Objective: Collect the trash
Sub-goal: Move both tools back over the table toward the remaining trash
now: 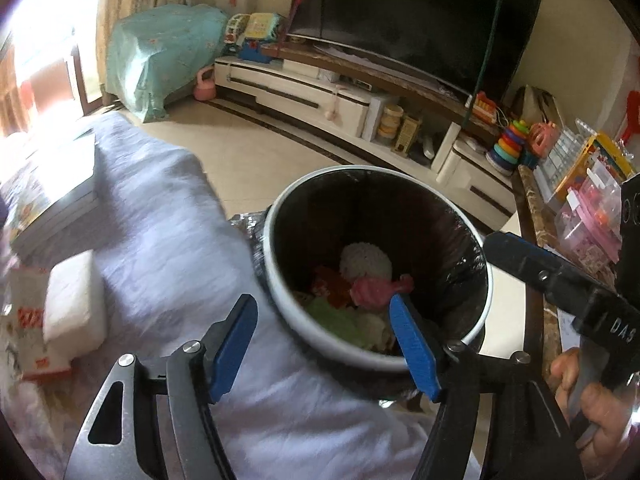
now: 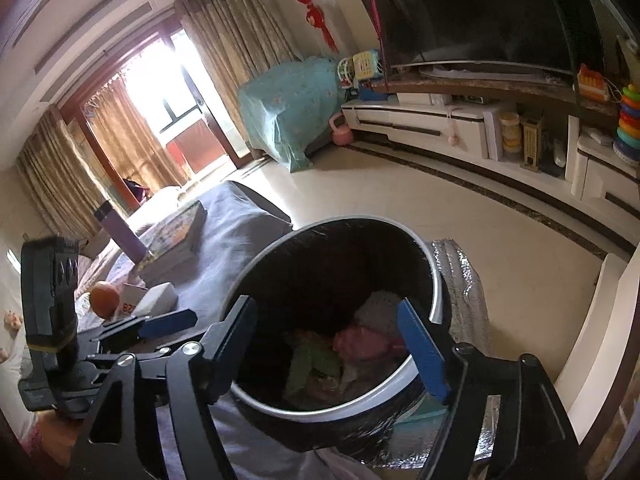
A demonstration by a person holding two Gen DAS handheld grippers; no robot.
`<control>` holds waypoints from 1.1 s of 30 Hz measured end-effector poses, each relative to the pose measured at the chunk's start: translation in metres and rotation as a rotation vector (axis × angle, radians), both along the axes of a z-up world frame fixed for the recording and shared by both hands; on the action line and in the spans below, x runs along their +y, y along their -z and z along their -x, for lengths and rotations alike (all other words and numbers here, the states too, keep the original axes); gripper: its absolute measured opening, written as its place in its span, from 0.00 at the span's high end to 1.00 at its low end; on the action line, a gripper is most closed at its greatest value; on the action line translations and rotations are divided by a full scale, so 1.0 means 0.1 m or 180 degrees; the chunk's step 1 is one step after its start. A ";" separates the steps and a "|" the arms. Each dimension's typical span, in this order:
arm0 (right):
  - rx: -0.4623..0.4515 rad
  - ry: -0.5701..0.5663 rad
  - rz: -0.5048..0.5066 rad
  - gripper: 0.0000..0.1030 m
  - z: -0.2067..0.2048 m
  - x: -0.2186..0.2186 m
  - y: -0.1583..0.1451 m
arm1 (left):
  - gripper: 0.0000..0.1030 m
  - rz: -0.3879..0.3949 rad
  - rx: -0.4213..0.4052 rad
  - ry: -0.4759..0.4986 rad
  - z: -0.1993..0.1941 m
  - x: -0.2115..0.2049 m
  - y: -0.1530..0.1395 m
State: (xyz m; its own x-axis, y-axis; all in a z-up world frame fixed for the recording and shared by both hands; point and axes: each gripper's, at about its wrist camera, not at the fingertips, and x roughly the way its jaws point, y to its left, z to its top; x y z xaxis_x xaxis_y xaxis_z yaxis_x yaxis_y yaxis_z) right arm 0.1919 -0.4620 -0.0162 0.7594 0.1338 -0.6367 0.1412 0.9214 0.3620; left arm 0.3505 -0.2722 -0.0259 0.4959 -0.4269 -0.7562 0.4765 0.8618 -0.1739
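Observation:
A round trash bin with a white rim [image 1: 267, 236] [image 2: 437, 288] and a black liner stands beside a cloth-covered table. In it lie a pink wrapper [image 1: 376, 292] [image 2: 364, 342], a white foam net [image 1: 366, 260] [image 2: 380, 304], green scraps [image 1: 332, 316] [image 2: 308, 364] and red bits. My left gripper [image 1: 322, 304] hangs open over the bin's near rim, with nothing between its blue fingers. My right gripper [image 2: 325, 306] is open above the bin mouth, also holding nothing. It enters the left wrist view from the right, with its blue fingertip [image 1: 496, 240] by the rim and a hand [image 1: 580, 392] on its grip.
The grey cloth table [image 1: 160, 240] carries a white tissue pack [image 1: 74, 296], stacked books [image 1: 52, 208], an orange [image 2: 105, 299] and a purple bottle [image 2: 120, 232]. A silver foil bag [image 2: 464, 280] sits behind the bin. A side table with toy boxes [image 1: 580, 184] stands right; TV cabinet [image 2: 420, 124] beyond.

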 end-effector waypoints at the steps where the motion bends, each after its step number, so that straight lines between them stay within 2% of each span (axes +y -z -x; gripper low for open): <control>1: -0.0014 -0.0004 -0.0009 0.22 0.01 0.03 -0.01 | 0.33 0.0024 -0.0004 -0.0027 0.05 0.07 0.00; 3: -0.0049 -0.0030 -0.0039 0.15 0.04 0.11 -0.02 | 0.33 0.0079 -0.0002 -0.0097 0.16 0.22 0.01; 9: -0.0054 -0.0172 -0.0154 0.15 0.08 0.39 -0.01 | 0.33 0.0178 0.0058 -0.0281 0.50 0.70 0.06; 20: 0.0002 -0.0511 -0.0179 0.14 0.06 0.99 0.07 | 0.33 0.0295 0.0093 -0.0756 1.03 1.60 0.05; 27: 0.0059 -0.0746 -0.0060 0.14 0.03 1.39 0.12 | 0.33 0.0374 0.0118 -0.1069 1.21 2.04 0.00; 33: 0.0116 -0.0863 -0.0042 0.14 -0.03 1.61 0.21 | 0.33 0.0351 0.0120 -0.1198 1.27 2.24 -0.01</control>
